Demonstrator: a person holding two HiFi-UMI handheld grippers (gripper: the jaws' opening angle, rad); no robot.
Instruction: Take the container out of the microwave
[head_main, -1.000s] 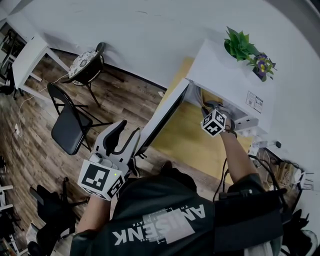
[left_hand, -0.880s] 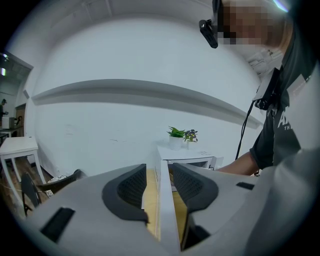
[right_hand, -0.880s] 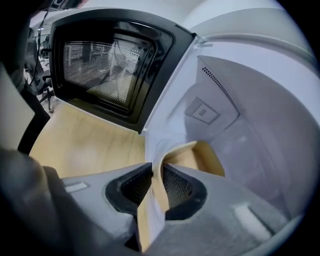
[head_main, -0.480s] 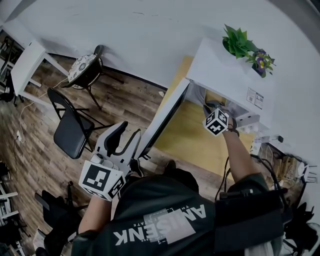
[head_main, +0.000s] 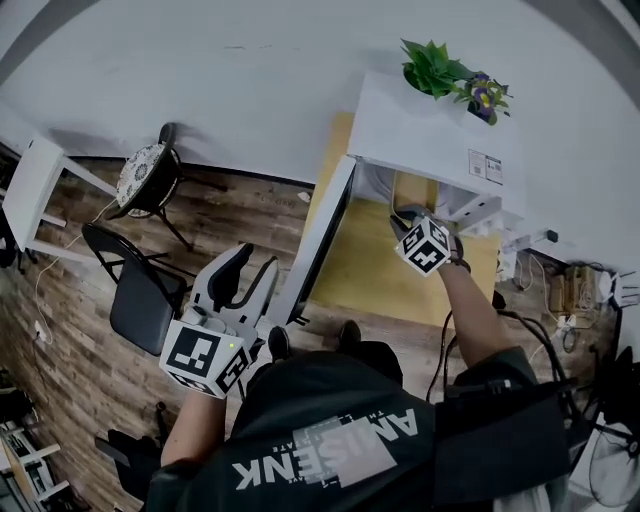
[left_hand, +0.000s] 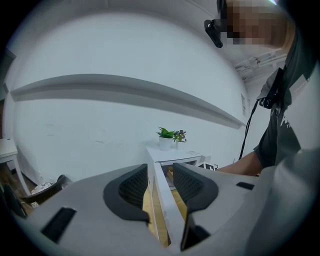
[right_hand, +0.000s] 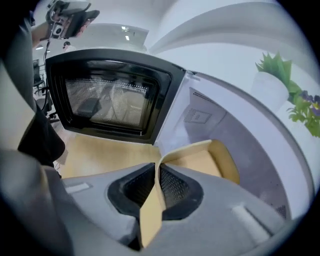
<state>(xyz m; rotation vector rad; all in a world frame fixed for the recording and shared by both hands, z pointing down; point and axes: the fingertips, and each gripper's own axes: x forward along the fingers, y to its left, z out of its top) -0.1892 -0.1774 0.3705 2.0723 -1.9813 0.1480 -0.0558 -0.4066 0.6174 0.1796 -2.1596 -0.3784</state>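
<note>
Jaws of my right gripper (right_hand: 158, 172) pinch the near rim of the tan container (right_hand: 205, 160), which sits at the mouth of the microwave (right_hand: 245, 130), toward 1 o'clock, with the door (right_hand: 110, 100) open at 10. Grasping looks done; drawing it clear remains. On my left gripper (left_hand: 161, 177) the jaws stand spread, the door's edge showing between them. Only the head view shows the surface (head_main: 400, 280) below.

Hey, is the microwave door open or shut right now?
Open: the microwave door is swung wide, baring the cavity; the right gripper grips the container.
</note>
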